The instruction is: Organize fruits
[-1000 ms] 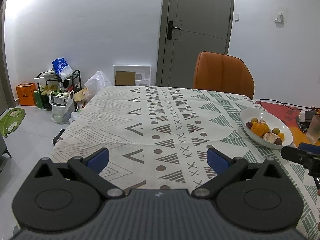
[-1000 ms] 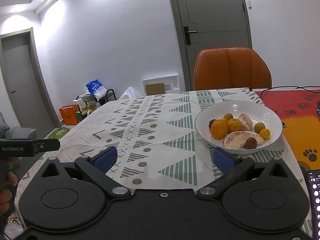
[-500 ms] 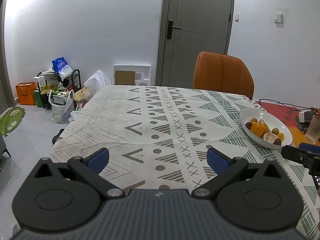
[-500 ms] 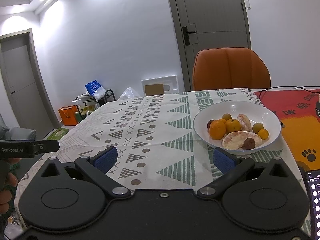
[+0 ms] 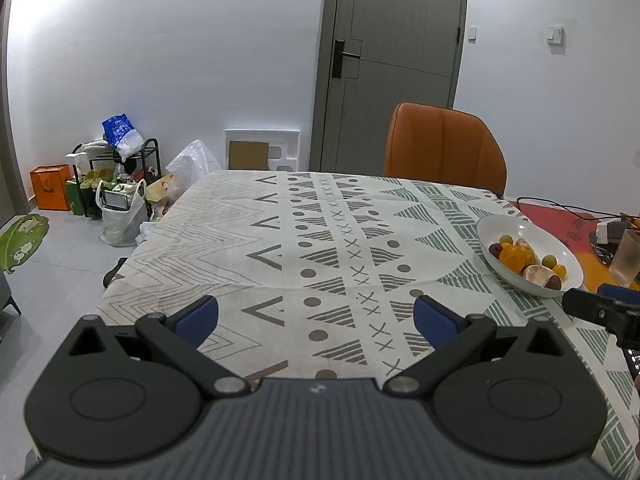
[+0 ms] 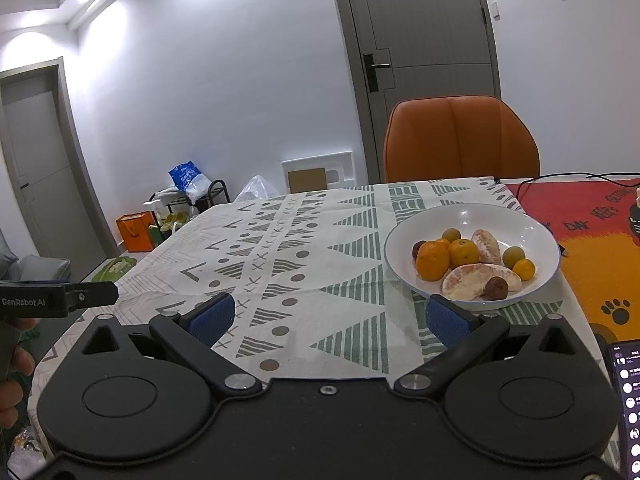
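Right wrist view: right hand-held gripper gapes wide before the bowl near the counter's right edge; the orange looks firm, best pinched across its middle.

We see a white bowl on the table's right side, holding our fruits: two oranges, peeled pomelo segments, small green and yellow citrus, two dark round fruits.

The bowl sits slightly further left in the right wrist view.
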{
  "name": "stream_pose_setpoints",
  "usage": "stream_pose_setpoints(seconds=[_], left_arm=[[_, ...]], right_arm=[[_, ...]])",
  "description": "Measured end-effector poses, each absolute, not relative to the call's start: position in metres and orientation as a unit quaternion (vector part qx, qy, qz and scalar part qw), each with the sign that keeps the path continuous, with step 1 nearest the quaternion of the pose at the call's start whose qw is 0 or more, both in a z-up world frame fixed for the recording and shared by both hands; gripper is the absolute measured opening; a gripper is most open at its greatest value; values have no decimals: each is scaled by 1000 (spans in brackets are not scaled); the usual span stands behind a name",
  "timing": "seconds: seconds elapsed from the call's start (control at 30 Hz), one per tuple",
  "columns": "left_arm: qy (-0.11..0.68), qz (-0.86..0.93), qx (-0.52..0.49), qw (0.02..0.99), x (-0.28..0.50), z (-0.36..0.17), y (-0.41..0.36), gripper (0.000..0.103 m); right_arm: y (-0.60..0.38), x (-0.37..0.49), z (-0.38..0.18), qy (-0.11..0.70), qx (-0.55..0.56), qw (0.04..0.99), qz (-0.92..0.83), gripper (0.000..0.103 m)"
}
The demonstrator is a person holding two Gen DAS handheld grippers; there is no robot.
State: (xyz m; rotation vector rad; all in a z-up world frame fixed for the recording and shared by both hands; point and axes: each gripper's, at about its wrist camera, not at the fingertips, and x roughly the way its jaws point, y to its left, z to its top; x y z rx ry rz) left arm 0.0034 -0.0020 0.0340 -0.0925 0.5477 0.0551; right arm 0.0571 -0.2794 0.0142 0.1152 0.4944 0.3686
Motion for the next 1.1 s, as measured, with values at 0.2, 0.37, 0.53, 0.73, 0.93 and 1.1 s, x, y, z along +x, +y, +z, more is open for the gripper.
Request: stream_pose_setpoints(seconds=[0.2, 0.37, 0.53, 0.73, 0.93, 1.1], left_arm=[[270, 27, -45, 961, 4, 34, -2, 103], [270, 27, -46, 961, 4, 34, -2, 103], [270, 27, -46, 961, 4, 34, -2, 103], [270, 27, -46, 961, 4, 34, -1, 103], [268, 28, -46, 962, 4, 34, -1, 103], [270, 26, -49, 961, 3, 35, -1, 103]], right_arm=[[-279, 57, 15, 242, 56, 952, 181, 103], [-278, 56, 17, 241, 55, 952, 182, 103], [-278, 57, 16, 241, 55, 952, 182, 103], [-277, 56, 16, 241, 54, 952, 182, 103], [-276, 56, 17, 242, 53, 952, 182, 103], [-276, 57, 17, 242, 53, 951, 182, 103]])
